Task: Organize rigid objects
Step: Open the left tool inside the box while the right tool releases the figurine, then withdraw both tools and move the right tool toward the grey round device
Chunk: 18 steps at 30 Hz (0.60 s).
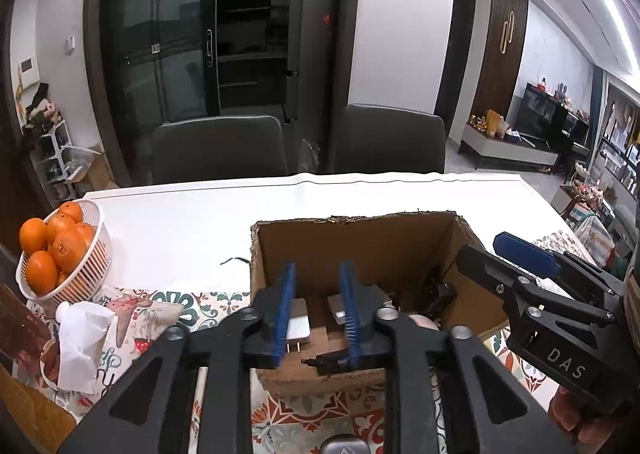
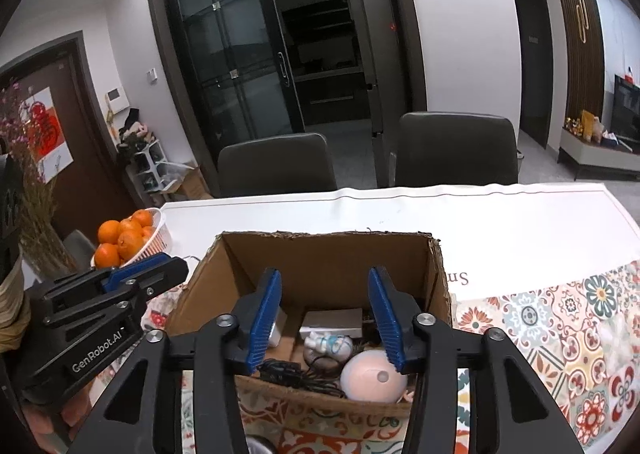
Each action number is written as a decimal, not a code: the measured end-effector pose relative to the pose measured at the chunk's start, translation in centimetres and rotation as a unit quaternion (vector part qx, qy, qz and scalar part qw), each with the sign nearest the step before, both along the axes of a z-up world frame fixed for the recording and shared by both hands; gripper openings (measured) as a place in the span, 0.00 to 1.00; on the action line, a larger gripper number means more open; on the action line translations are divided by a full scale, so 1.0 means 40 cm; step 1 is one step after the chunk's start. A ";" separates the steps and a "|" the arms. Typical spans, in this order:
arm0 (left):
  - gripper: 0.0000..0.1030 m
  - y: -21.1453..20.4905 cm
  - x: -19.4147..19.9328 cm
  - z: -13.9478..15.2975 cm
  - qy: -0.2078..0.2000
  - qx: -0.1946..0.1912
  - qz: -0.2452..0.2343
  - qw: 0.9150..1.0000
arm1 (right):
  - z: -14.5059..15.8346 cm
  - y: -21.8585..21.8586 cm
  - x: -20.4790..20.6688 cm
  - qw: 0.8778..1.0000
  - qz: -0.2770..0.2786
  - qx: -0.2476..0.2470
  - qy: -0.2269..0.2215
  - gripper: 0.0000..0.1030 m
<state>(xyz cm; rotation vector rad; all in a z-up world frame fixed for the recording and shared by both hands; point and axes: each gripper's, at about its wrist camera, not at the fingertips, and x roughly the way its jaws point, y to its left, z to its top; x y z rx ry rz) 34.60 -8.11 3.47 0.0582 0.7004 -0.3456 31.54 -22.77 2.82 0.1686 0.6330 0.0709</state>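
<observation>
Hovering over the near rim of an open cardboard box (image 2: 328, 266), both tongs stand apart and hold nothing. The left tongs (image 1: 318, 314) are parted narrowly; the right tongs (image 2: 326, 320) are spread wider. The box sits on a patterned cloth (image 2: 560, 334) on the white worktop (image 1: 180, 222).

Inside the box, from the right wrist view, lie a pale pink rounded gadget (image 2: 374, 376) at about 5 o'clock, a small white-and-blue figurine (image 2: 330, 344) near the centre, a flat white box-shaped device (image 2: 332, 320) toward 12 o'clock, and a black adapter with its cord (image 2: 288, 372) at 7 o'clock. The left wrist view adds a white wall charger (image 1: 298, 324) with its prongs facing the near wall.

All of these look light and stiff. The pink gadget's smooth dome would likely slip between flat pads, so a grip across its widest part seems safest. The charger offers flat parallel faces and should be easy to pinch across its body. The figurine looks breakable and wants a gentle squeeze around its trunk. The cord may snag its neighbours if the adapter is lifted.

A basket of oranges (image 1: 68, 250) stands on the worktop at 9 o'clock of the box, well apart from it.
</observation>
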 end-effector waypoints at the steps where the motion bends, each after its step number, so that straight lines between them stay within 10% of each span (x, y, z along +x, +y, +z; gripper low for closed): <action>1: 0.28 0.004 -0.007 0.002 -0.002 0.001 0.002 1.000 | 0.002 0.004 -0.006 1.000 0.001 -0.001 -0.002 0.49; 18: 0.62 0.097 -0.164 0.006 -0.051 0.026 0.050 0.997 | 0.000 0.091 -0.140 0.999 0.016 -0.023 -0.024 0.57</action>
